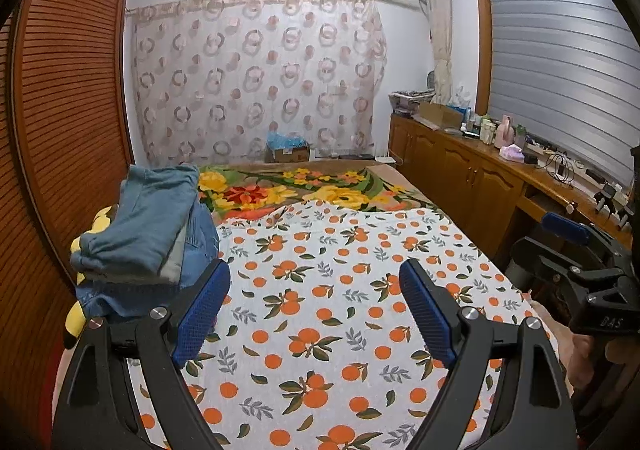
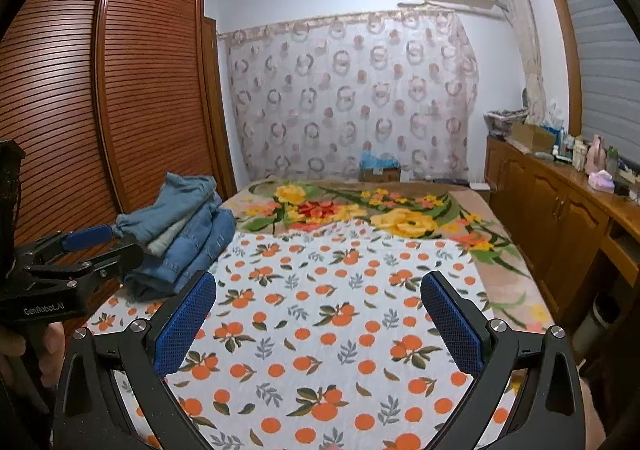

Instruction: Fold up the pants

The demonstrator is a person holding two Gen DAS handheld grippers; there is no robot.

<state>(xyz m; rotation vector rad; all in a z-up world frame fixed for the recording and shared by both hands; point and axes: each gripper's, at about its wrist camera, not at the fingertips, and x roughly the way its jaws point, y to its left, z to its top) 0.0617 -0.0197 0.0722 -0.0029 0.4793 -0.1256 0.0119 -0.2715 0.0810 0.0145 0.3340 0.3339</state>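
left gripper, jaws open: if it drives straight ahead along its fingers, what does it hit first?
Most likely the orange-print sheet on the bed: the left gripper points slightly down over it, with nothing between the open jaws. The stack of denim pants sits left of that line. Depth is unclear.

My left gripper [image 1: 314, 314] and right gripper [image 2: 318, 324] have blue textured pads on black frames. The folded blue denim pants [image 1: 148, 234] lie on a white, orange-printed bed sheet [image 1: 340, 330].
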